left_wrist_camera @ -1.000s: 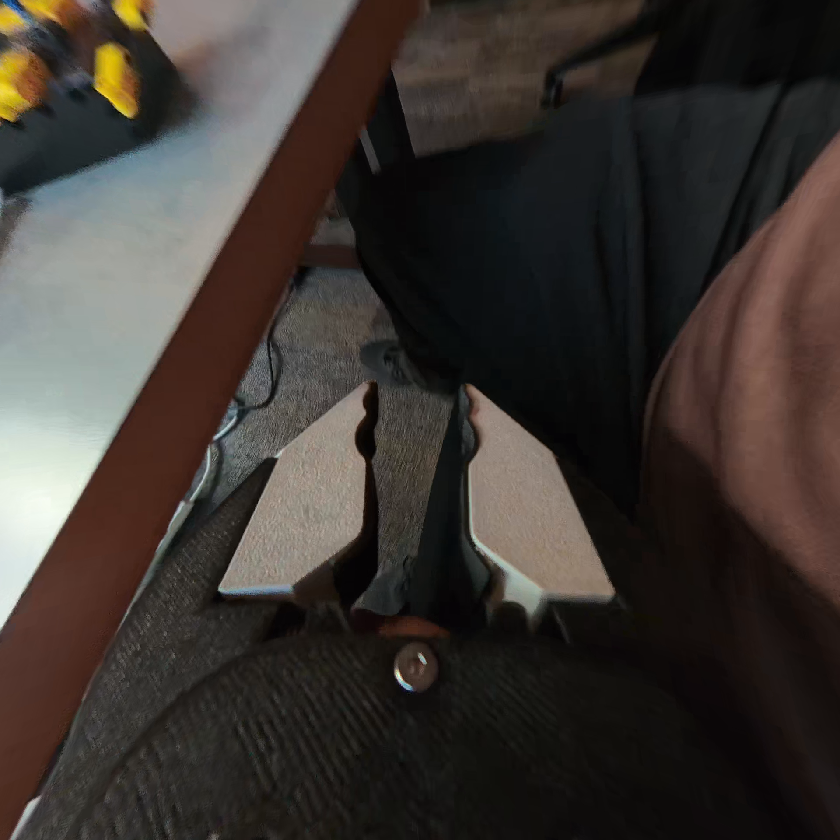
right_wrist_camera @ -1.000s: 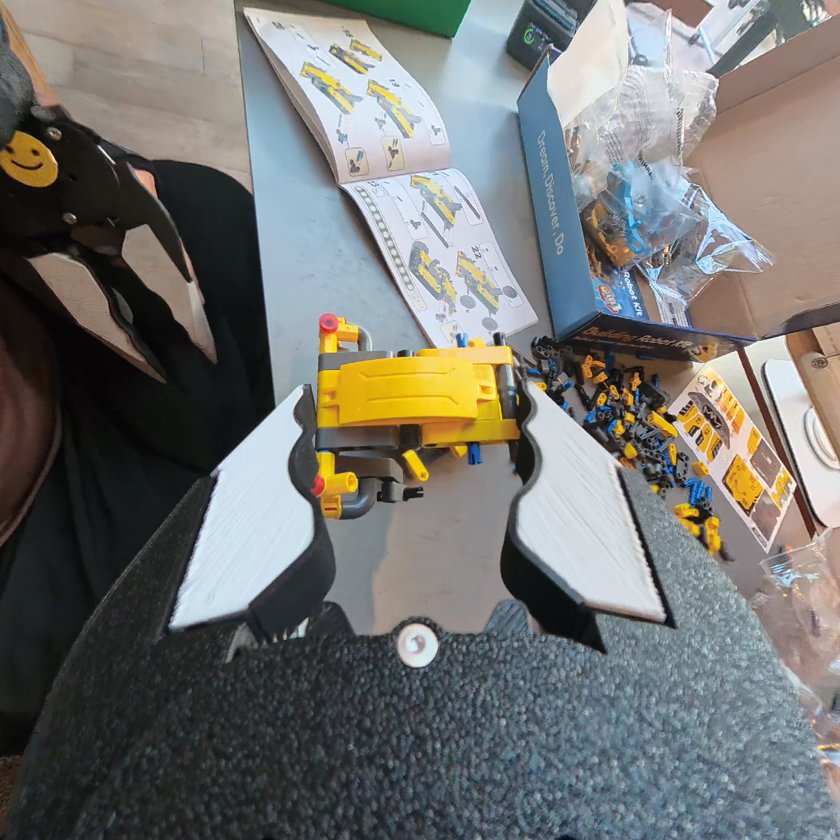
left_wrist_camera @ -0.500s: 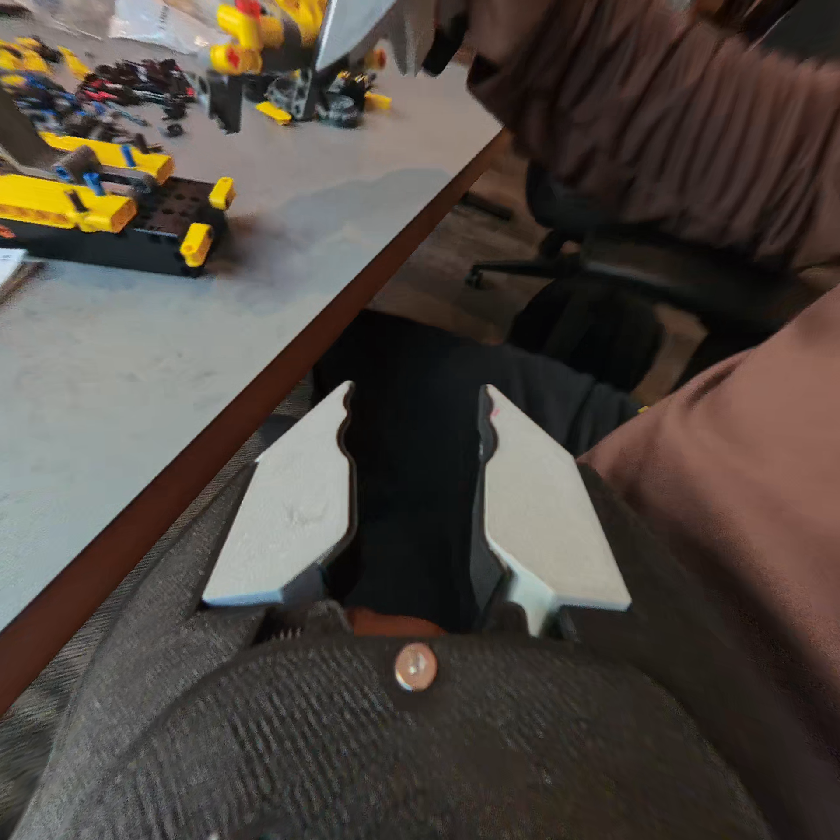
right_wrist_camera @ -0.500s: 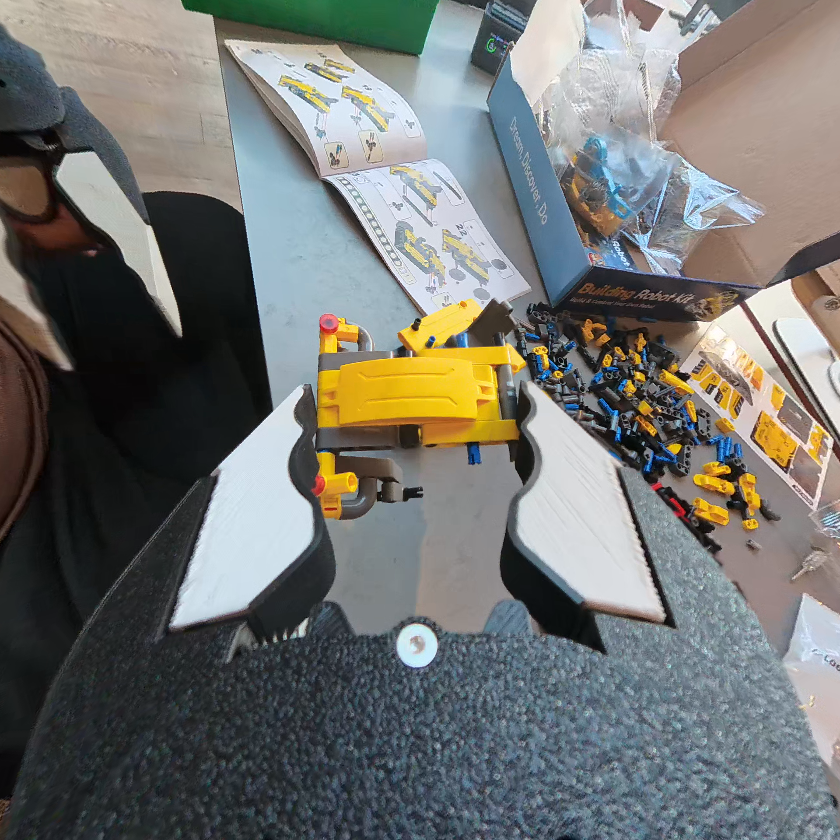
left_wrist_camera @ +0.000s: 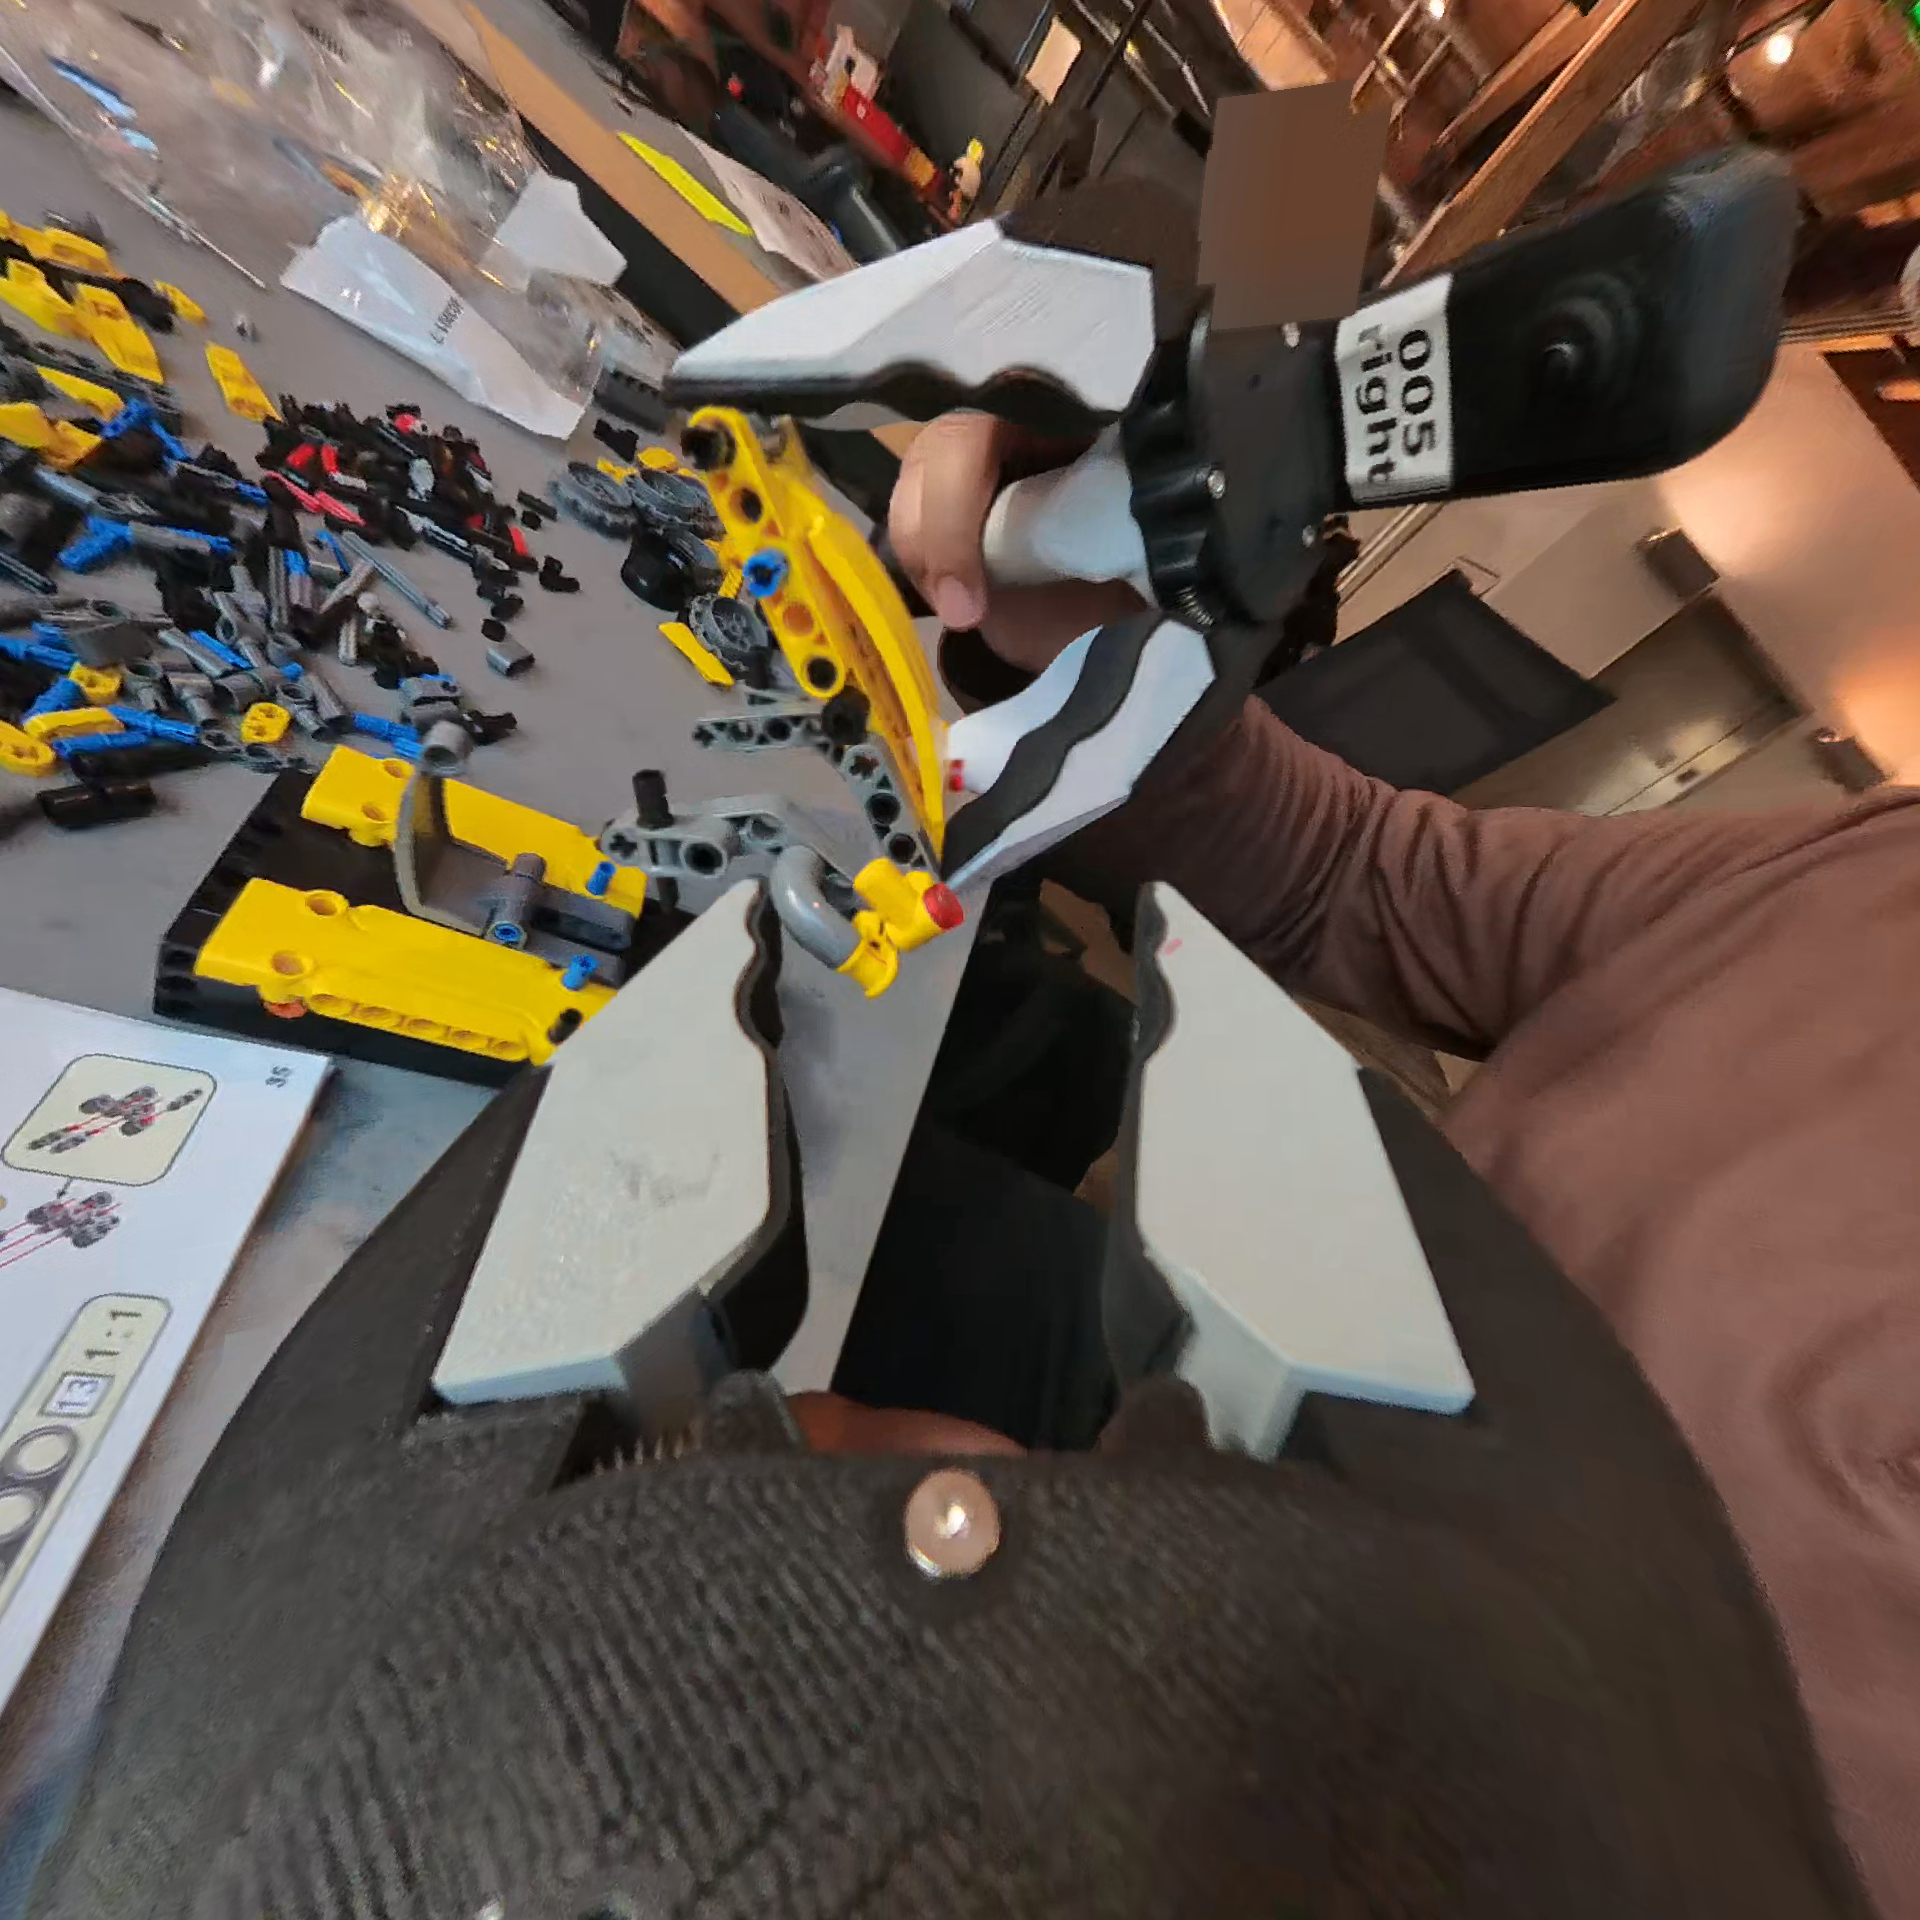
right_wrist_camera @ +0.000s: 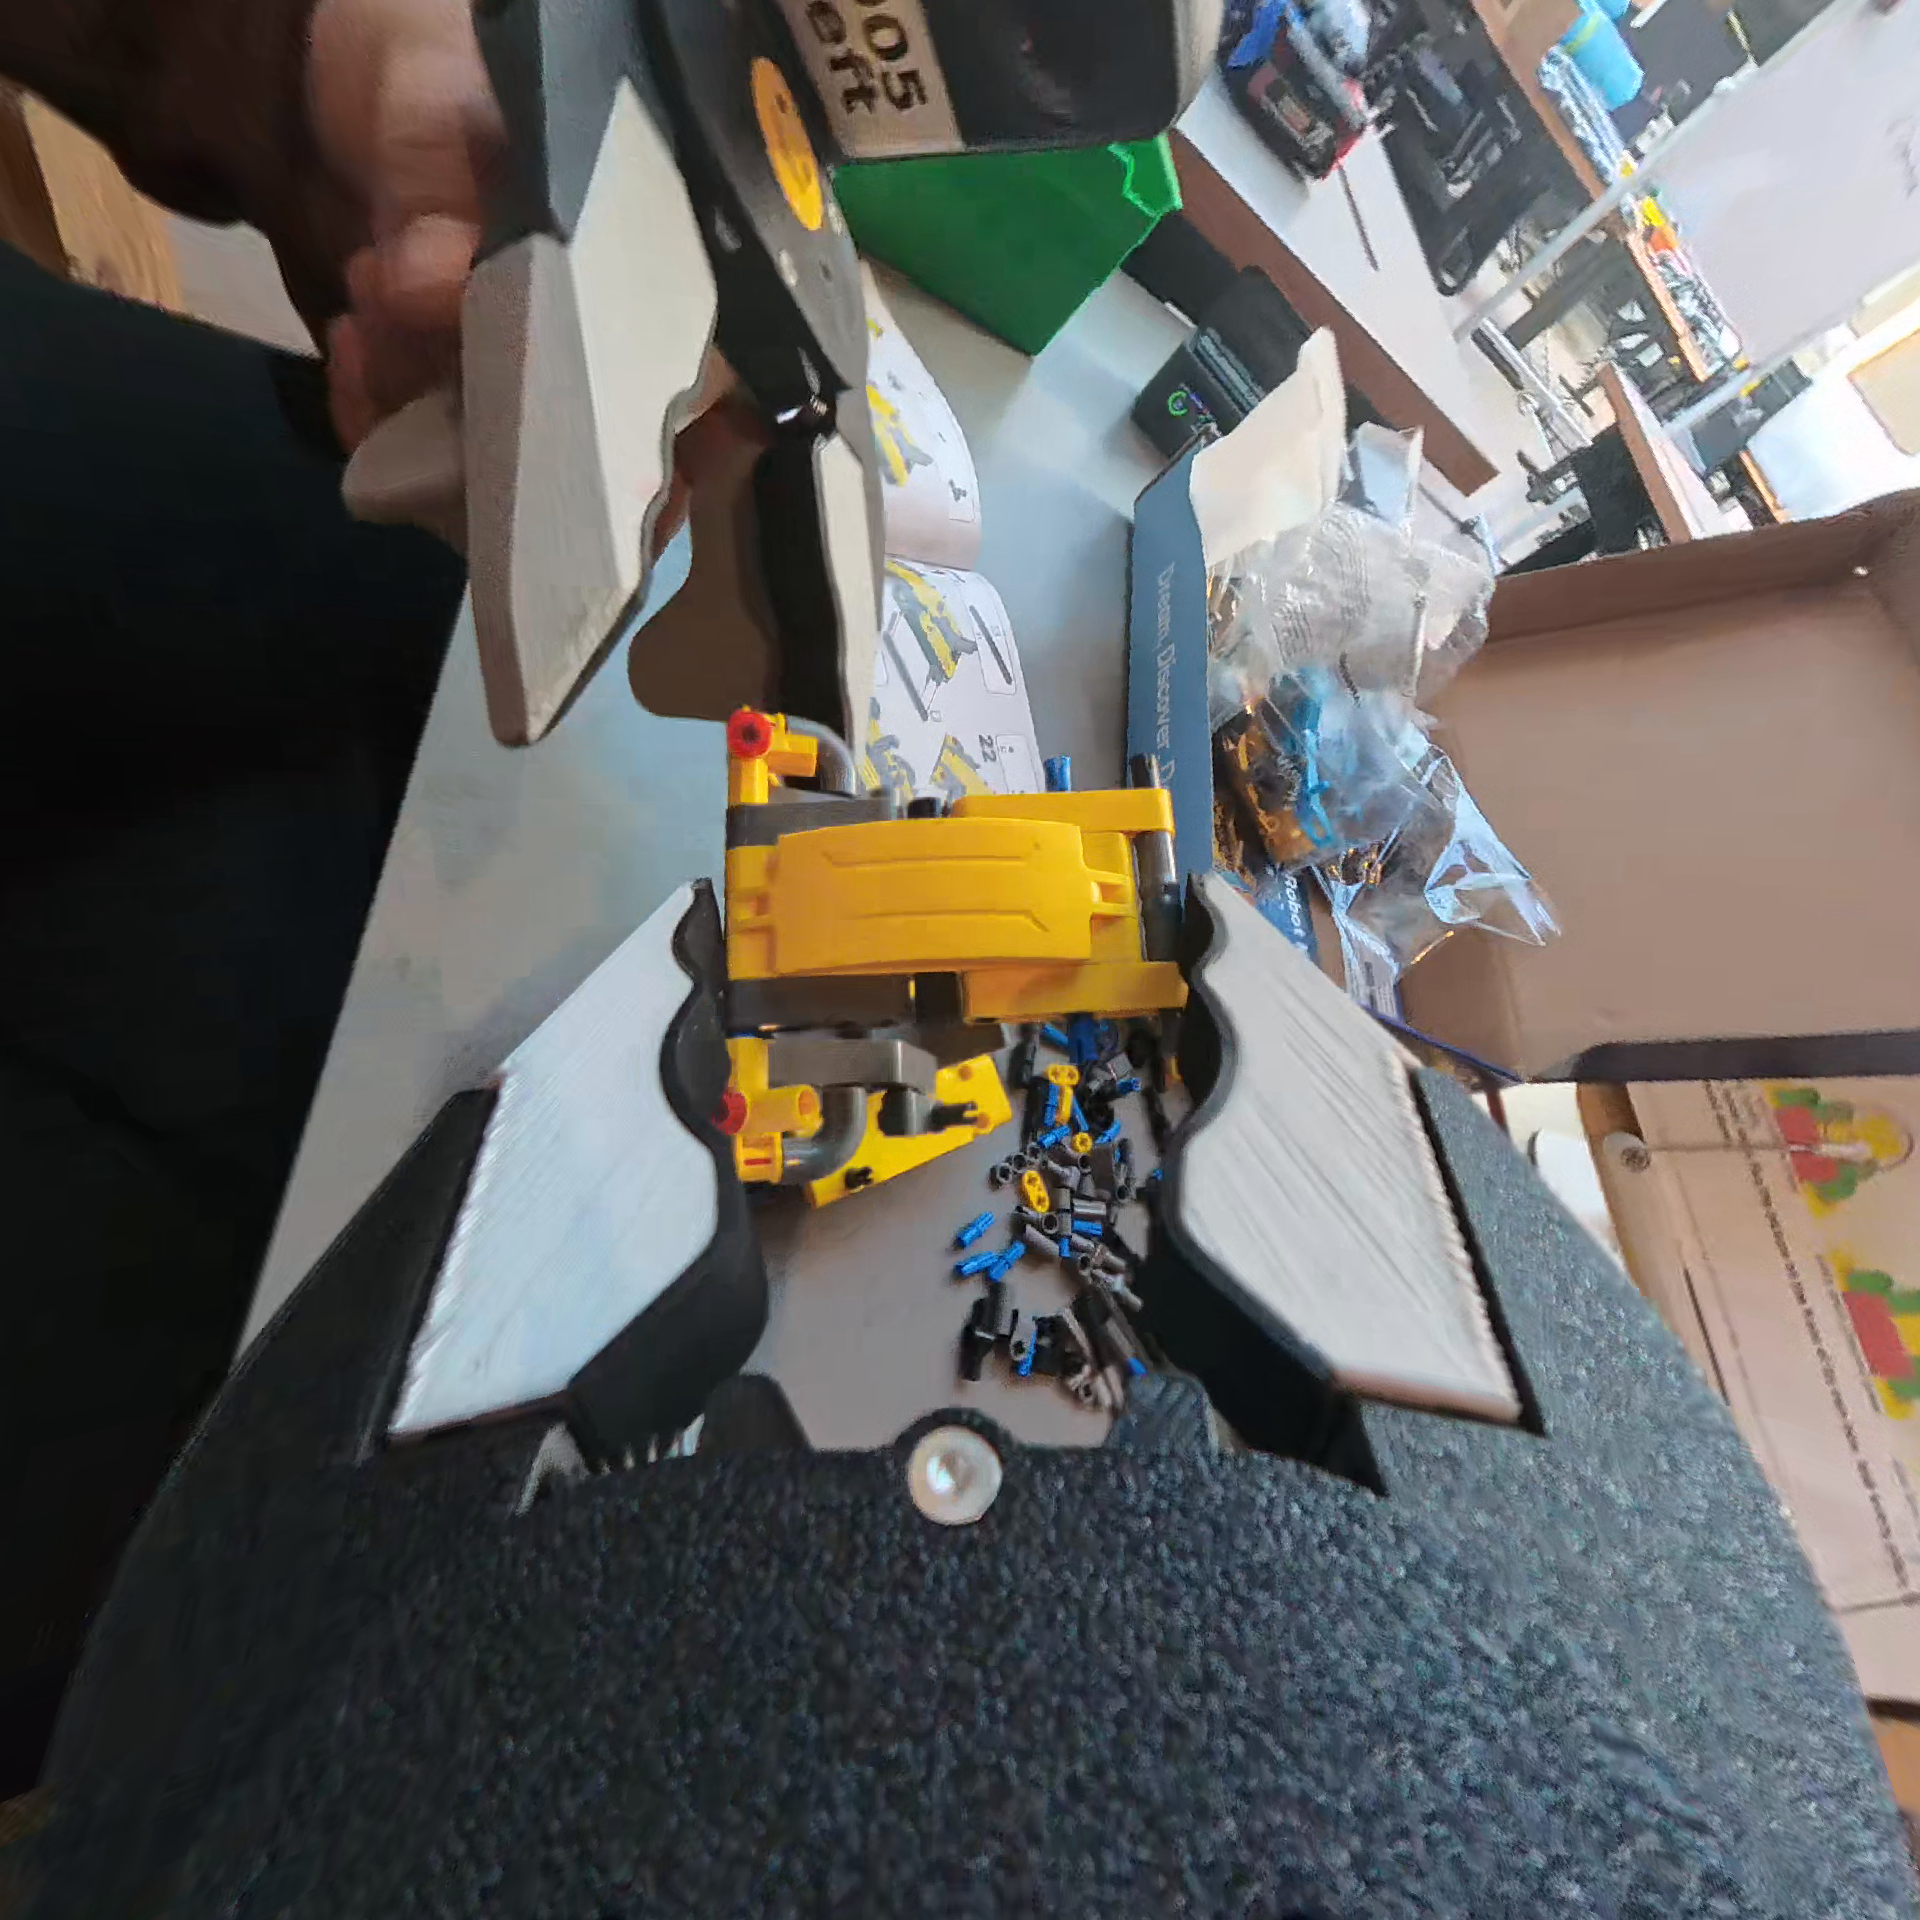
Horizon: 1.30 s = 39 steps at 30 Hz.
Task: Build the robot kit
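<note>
Right tool (right_wrist_camera: 945, 914) was clamped on the yellow brick-built assembly (right_wrist_camera: 914, 914). Both fingers pressed its sides, and the left wrist view showed it lifted clear of the counter (left_wrist_camera: 83, 883), tilted on edge. So that chunk was in hand and off the surface.

The assembly looked part-built to me: a yellow curved panel over grey beams, with a grey bent tube and a red-tipped yellow connector (left_wrist_camera: 909, 909) sticking out at one end. A second sub-build, the black-and-yellow base (left_wrist_camera: 416, 935), sat on the counter apart from it, unjoined. A big scatter of loose pieces (left_wrist_camera: 260, 582), black, blue, grey and yellow, lay beyond, so plenty was unbuilt as far as I could see. The instruction booklet (left_wrist_camera: 125, 1195) lay open near the counter's edge.

Left tool (left_wrist_camera: 956, 914) was empty, fingers moderately apart. It hung right at the connector end of the held assembly: the red-tipped connector sat just off its left fingertip, very close, though I couldn't tell whether they touched. From the right wrist view that left tool (right_wrist_camera: 675, 707) came in from above, over the far end of the assembly.

Further back I had a blue carton (right_wrist_camera: 1169, 665), clear plastic bags of parts (right_wrist_camera: 1351, 727), an open cardboard box (right_wrist_camera: 1662, 779) and a green box (right_wrist_camera: 997, 239).
</note>
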Each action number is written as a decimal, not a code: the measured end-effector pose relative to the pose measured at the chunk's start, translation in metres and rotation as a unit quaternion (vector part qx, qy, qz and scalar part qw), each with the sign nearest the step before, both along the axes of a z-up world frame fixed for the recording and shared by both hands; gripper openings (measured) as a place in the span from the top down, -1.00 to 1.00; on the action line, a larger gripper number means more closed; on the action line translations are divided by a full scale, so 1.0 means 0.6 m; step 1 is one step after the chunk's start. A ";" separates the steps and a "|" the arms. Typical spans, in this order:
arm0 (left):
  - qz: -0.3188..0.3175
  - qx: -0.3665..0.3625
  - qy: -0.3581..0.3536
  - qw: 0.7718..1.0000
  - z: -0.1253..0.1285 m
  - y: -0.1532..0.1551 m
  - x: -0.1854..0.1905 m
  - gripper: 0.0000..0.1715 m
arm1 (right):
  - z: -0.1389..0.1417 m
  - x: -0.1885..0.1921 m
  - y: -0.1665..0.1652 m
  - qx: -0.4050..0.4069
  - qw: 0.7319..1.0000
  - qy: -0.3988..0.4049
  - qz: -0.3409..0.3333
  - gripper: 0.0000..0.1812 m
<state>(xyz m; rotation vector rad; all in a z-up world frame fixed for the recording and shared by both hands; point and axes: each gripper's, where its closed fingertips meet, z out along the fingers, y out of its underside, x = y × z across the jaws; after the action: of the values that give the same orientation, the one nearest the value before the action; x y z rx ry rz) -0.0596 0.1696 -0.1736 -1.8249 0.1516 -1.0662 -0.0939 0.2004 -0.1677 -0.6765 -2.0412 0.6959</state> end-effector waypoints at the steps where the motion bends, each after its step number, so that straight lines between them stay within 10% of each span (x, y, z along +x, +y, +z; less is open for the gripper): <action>1: 0.007 -0.001 0.004 1.000 -0.008 0.001 -0.008 0.29 | -0.014 -0.006 0.004 0.008 1.000 -0.014 0.010 0.07; 7: 0.053 -0.035 0.134 0.989 -0.089 -0.009 -0.033 0.26 | -0.114 -0.014 0.028 0.015 0.992 -0.113 0.047 0.07; 14: 0.069 -0.025 0.277 0.958 -0.143 -0.017 -0.032 0.22 | -0.129 -0.014 0.022 0.029 0.991 -0.119 0.061 0.06; 25: 0.057 0.003 0.279 0.959 -0.145 -0.021 0.003 0.26 | -0.123 0.014 0.044 0.079 0.988 -0.135 0.004 0.09; 39: 0.080 0.024 0.269 0.960 -0.143 -0.132 0.021 0.32 | -0.097 0.071 0.047 -0.082 0.985 -0.069 -0.135 0.12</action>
<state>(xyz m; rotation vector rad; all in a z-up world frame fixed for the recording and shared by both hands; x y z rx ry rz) -0.0467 0.0901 -0.2596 -2.0075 0.3426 -0.4312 -0.0513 0.2287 -0.2260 -1.1015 -1.9793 0.6760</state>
